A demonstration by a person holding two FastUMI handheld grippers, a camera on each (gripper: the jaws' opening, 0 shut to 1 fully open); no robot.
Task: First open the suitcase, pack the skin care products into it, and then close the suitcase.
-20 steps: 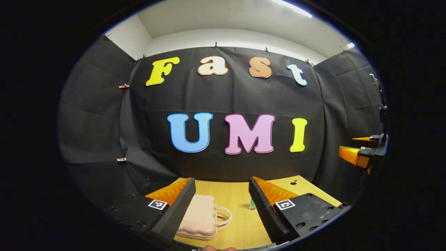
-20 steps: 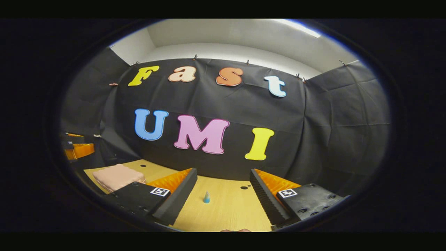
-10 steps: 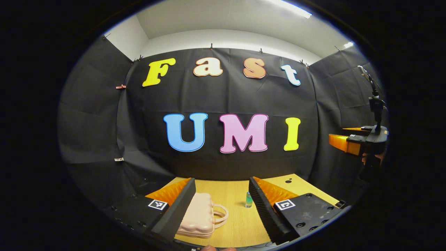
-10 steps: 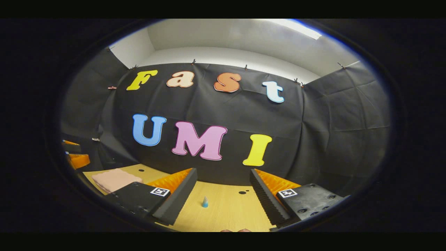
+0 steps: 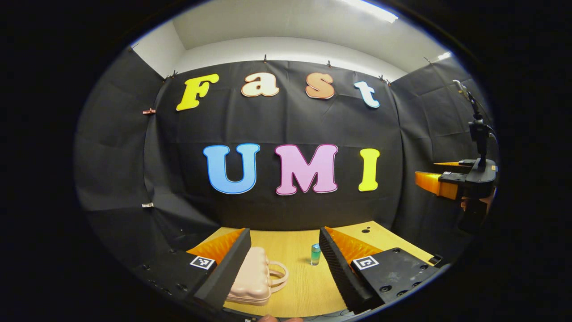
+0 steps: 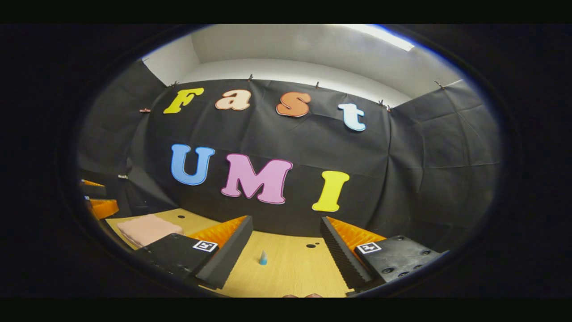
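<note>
In the left gripper view, the left gripper (image 5: 284,264) hangs above the light wooden table (image 5: 304,290) with its fingers spread wide, nothing between them. The closed pale pink hard-shell suitcase (image 5: 254,277) with a loop handle lies flat there; the small green-blue skin care bottle (image 5: 315,254) stands upright just beside it (apart, not touching). The right gripper (image 6: 286,257) is likewise spread wide and empty.

Your pink suitcase (image 5: 254,279) lies flat and closed on the wooden table (image 5: 295,250), handle toward the small blue-green bottle (image 5: 315,254), which stands upright, well apart from it.
</note>
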